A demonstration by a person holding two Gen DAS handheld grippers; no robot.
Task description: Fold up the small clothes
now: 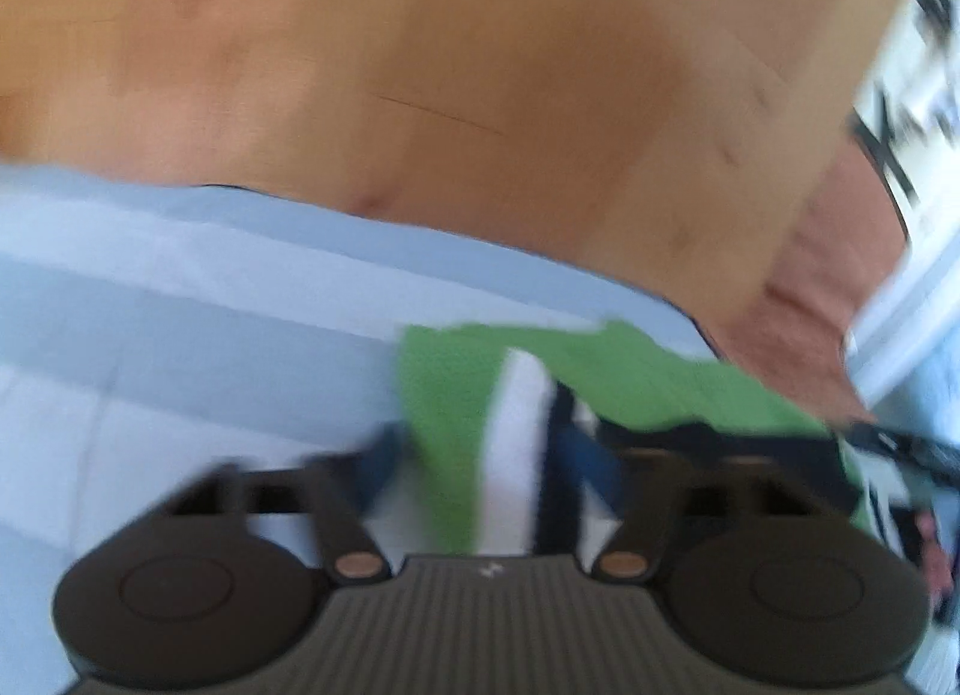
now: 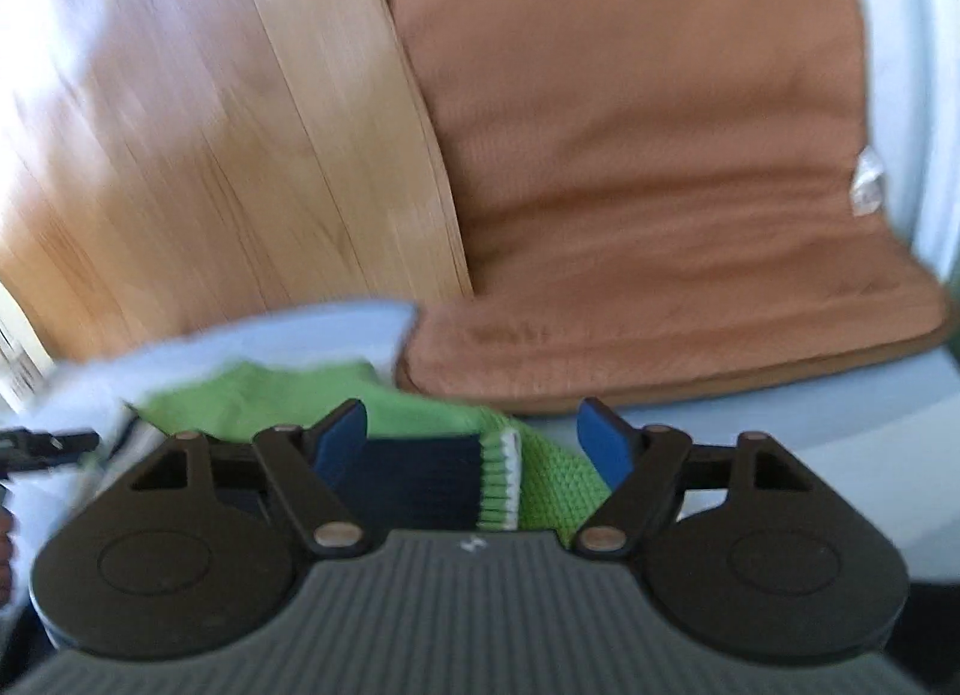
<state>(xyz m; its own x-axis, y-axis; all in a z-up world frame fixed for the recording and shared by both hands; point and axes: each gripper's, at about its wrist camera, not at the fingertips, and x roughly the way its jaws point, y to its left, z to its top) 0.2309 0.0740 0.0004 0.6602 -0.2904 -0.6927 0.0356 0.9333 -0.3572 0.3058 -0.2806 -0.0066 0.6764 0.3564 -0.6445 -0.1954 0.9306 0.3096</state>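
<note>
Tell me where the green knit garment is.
The green knit garment lies low in both wrist views, between the open right tongs, on pale blue cloth beside the brown cushion.

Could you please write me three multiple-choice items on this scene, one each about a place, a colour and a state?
1. Where does the green knit garment lie?
A. On the brown cushion
B. On the pale blue cloth
C. On the bare wooden table

2. What colour is the broad stripe next to the garment's thin white line?
A. Dark navy
B. Red
C. Yellow

3. How do the right gripper's jaws stand?
A. Clamped on the cushion
C. Shut tight with nothing between
B. Wide apart over the garment

Key: 1 B, since the pale blue cloth spreads under it, beside the brown cushion and wooden table. 2 A, since the right wrist view shows a navy band against the white edge. 3 B, since both blue pads stand well apart with the knit between them, not pressed.
</note>
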